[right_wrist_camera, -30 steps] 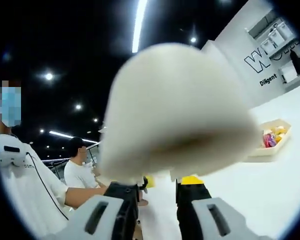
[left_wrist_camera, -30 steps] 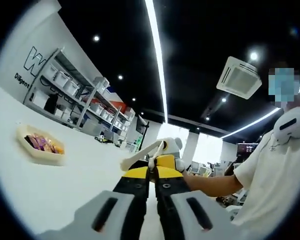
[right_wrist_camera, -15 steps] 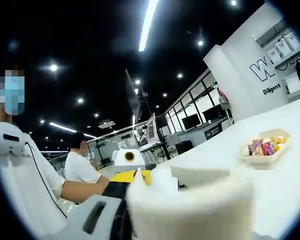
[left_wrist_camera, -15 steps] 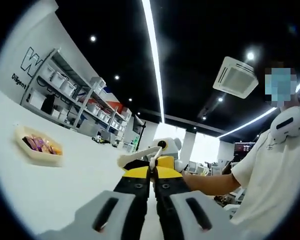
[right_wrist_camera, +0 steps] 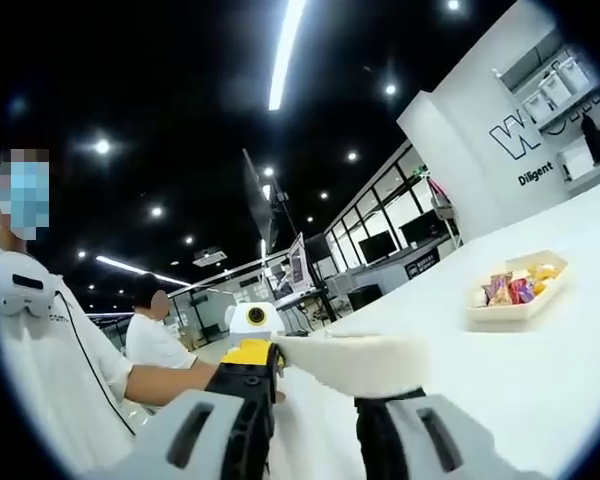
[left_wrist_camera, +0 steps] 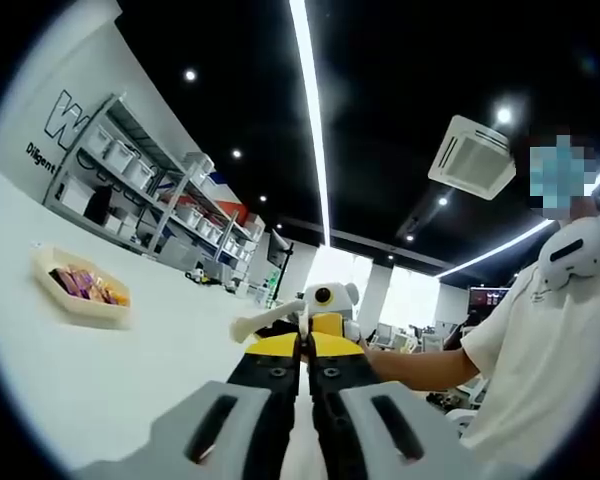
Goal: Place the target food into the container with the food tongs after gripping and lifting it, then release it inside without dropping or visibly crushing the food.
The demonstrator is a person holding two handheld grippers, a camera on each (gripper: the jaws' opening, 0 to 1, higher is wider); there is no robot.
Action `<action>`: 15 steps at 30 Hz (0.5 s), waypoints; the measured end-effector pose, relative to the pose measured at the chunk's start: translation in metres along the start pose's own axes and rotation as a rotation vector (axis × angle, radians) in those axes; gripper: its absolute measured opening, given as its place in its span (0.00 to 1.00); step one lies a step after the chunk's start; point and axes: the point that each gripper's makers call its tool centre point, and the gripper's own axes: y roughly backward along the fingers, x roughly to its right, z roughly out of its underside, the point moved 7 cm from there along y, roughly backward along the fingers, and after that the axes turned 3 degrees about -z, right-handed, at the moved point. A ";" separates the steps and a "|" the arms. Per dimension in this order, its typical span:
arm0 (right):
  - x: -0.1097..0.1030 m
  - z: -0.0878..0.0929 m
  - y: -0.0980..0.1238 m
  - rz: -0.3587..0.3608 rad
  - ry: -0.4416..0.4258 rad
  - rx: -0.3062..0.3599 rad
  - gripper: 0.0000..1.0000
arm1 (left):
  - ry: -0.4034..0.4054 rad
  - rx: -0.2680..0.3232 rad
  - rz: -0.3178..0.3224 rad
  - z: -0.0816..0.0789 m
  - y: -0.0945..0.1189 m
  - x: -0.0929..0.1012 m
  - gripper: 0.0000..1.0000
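Now my left gripper (left_wrist_camera: pixel 302 345) has its jaws pressed together, and I judge them pinched on the end of the food tongs (left_wrist_camera: pixel 265 322), which jut out to the side from its tip. My right gripper (right_wrist_camera: pixel 315 385) has its jaws apart, with the pale tong blade lying across just above them; I cannot tell whether it touches. A second ago that blade blocked most of the right gripper view; now it sits low and flat, so I can see the table (left_wrist_camera: pixel 130 380) again. The tray (left_wrist_camera: pixel 75 312) of wrapped food (left_wrist_camera: pixel 85 287) sits well apart from both grippers. I judge nothing is gripped yet, and the approach is still ahead.
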 end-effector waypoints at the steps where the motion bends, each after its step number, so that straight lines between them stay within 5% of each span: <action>1: 0.002 0.000 0.002 0.000 -0.007 0.007 0.25 | 0.001 0.000 0.000 0.000 0.000 0.000 0.02; 15: 0.009 -0.002 0.023 0.029 -0.011 0.012 0.22 | -0.029 -0.074 -0.003 0.000 0.009 -0.005 0.02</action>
